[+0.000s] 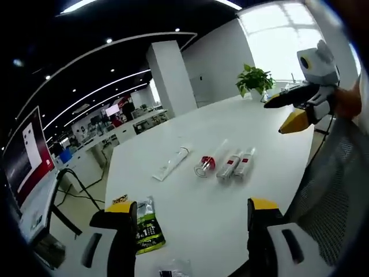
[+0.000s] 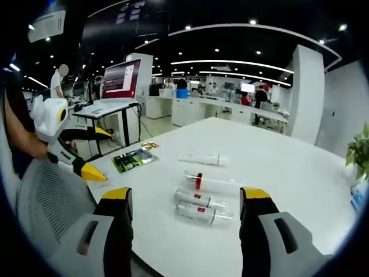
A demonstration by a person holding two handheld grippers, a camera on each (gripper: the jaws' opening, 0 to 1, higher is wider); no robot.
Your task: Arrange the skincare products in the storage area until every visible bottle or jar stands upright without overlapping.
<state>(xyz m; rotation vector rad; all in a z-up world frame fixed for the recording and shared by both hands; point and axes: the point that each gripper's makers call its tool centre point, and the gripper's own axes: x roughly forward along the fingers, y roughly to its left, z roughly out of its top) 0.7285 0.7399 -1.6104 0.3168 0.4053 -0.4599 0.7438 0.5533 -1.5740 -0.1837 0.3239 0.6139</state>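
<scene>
Four skincare containers are lying on their sides in a loose row on the white table: a white tube, a clear bottle with a red band, and two white bottles touching. A green packet is lying nearer, beside what may be a gold ring. The left gripper and right gripper are hovering above the table, jaws spread wide, holding nothing.
</scene>
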